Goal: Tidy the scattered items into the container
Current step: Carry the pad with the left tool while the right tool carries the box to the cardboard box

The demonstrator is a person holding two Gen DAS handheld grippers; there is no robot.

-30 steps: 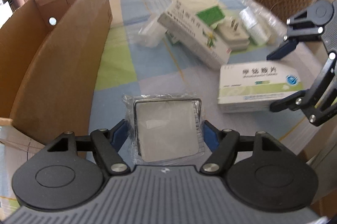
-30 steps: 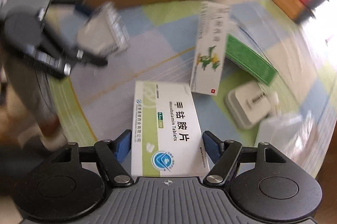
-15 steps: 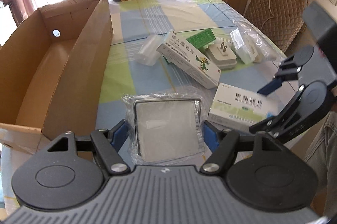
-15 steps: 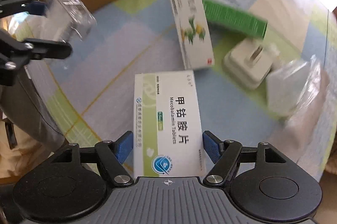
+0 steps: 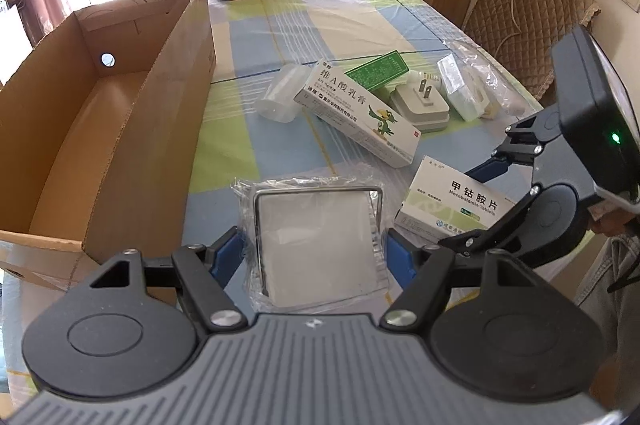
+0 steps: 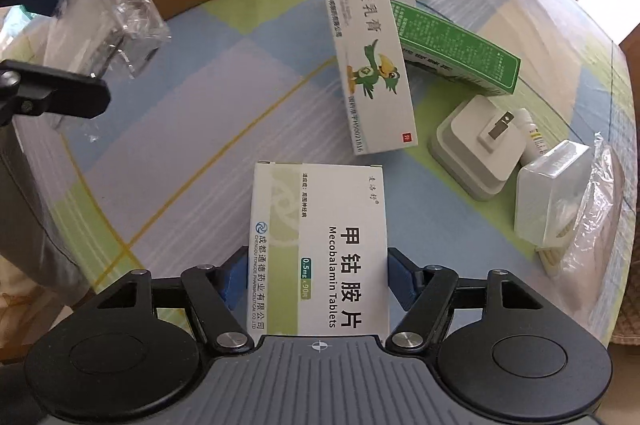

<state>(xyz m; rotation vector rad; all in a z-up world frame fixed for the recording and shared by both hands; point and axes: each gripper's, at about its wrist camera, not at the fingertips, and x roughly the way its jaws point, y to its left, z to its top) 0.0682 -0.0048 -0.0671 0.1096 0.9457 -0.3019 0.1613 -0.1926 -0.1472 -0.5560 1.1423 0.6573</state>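
Two grippers are both loaded: the left gripper point(image 5: 316, 257) clamps a crinkly plastic-wrapped square pad point(image 5: 316, 237) held level beside the open cardboard box point(image 5: 120, 129), and the right gripper point(image 6: 316, 277) clenches the glossy Mecobalamin tablet carton point(image 6: 320, 245) above the checked tablecloth point(image 6: 208, 129). Farther off lie an ointment carton point(image 6: 368, 57) and a white plug adapter point(image 6: 480, 149).

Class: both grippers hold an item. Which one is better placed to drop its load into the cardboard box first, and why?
Left. The left gripper, holding the wrapped packet, sits right beside the box; the right gripper with its tablet box is farther away.
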